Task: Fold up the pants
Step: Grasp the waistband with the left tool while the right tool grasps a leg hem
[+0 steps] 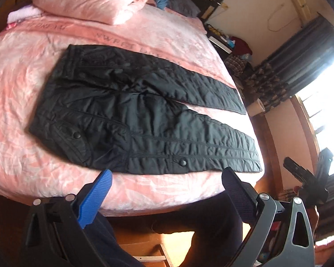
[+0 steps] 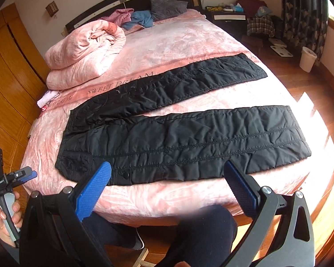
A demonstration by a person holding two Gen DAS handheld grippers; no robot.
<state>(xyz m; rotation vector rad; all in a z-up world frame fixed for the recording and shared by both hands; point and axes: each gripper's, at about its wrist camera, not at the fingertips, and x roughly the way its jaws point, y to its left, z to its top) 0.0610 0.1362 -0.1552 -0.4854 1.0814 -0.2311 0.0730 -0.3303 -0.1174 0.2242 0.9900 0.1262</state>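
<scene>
two tools are up in front of me and neither has anything in it: my left tool (image 1: 167, 182) hangs with its fingers spread wide above the near edge of the bed (image 1: 22, 84), and my right tool (image 2: 168, 175) is splayed the same way over that same edge. the black quilted pants (image 2: 167, 138) lie flat on the pink bedspread, unfolded, waistband toward the left side of the bed and both legs running out toward the right side. the near leg lies along the near edge; the far leg angles away from it, so a wedge of pink shows between them. a rolled pink duvet (image 2: 82, 51) sits near the far left corner, well apart from the pants. from the right wrist view i can see my left hand (image 2: 4, 213) wrapped round its handle at the left, off the bed. my dark-trousered knees (image 2: 202, 229) show below the near edge.
</scene>
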